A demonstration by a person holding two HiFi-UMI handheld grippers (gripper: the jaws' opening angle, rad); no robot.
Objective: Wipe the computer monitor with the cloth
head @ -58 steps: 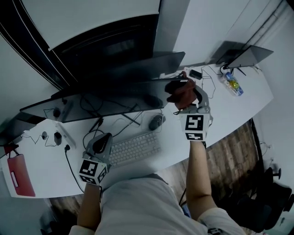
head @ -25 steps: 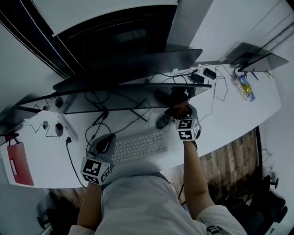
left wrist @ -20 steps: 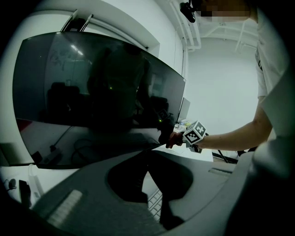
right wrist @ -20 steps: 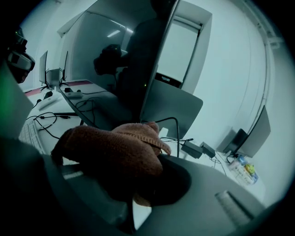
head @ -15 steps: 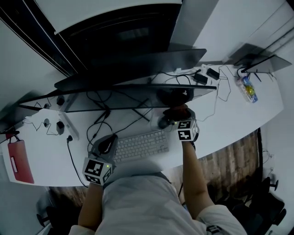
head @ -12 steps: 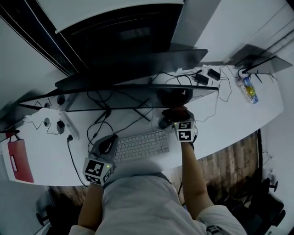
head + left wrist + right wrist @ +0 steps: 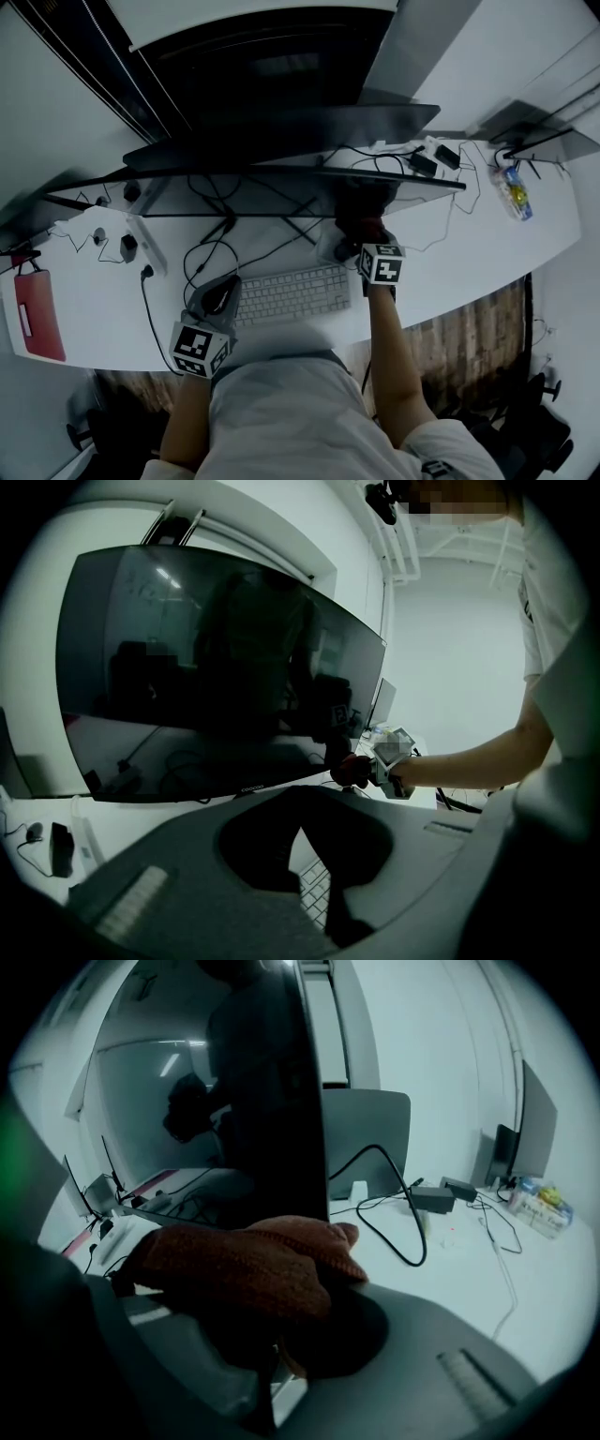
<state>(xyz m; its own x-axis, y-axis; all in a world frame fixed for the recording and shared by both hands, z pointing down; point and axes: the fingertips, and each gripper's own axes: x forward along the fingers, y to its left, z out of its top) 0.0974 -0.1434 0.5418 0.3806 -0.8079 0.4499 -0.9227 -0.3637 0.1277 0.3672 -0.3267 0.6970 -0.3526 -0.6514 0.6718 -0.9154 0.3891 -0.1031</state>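
The wide curved monitor [image 7: 281,180] is seen edge-on from above; its dark screen [image 7: 216,667] fills the left gripper view. My right gripper [image 7: 366,240] is shut on a rust-brown cloth [image 7: 246,1262], which bulges over the jaws. The cloth [image 7: 352,770] sits against the lower right part of the screen, close to its bottom edge. In the right gripper view the monitor's edge [image 7: 298,1101] rises just behind the cloth. My left gripper [image 7: 212,296] hovers low over the desk left of the keyboard, shut and holding nothing, away from the monitor.
A white keyboard [image 7: 292,292] and a mouse [image 7: 331,248] lie under the monitor among loose cables [image 7: 216,251]. A second screen [image 7: 366,1143] stands behind. A power brick [image 7: 431,1198] and a bottle [image 7: 515,194] sit at the right, a red item [image 7: 34,315] at the far left.
My right gripper has carried the cloth down from the monitor's top right edge to its lower edge, nearer the desk. The left gripper has stayed put.
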